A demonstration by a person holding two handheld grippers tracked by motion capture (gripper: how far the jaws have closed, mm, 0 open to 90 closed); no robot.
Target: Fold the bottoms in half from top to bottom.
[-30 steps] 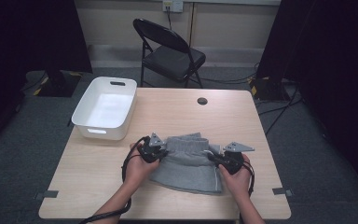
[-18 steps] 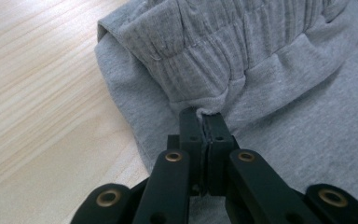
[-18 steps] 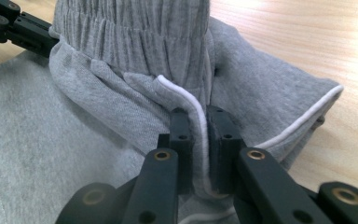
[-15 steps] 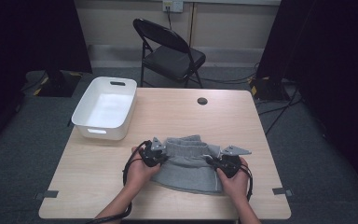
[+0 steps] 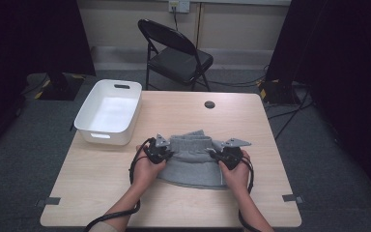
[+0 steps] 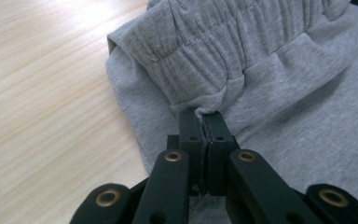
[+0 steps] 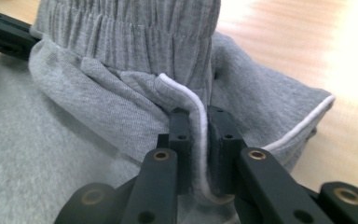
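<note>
High view: white bin (image 5: 108,112), folding chair (image 5: 176,55)

This looks like a recording lab or studio rather than a home. A bare wooden desk (image 5: 183,111) stands on grey carpet between black curtains (image 5: 338,72), tape marks at its corners. Behind it a black folding chair (image 5: 174,58) and loose cables (image 5: 280,121) trail toward a wall socket (image 5: 179,6).

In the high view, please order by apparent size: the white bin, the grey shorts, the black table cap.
1. White bin and grey shorts: alike in size, so unranked.
2. Black table cap: smallest.
</note>
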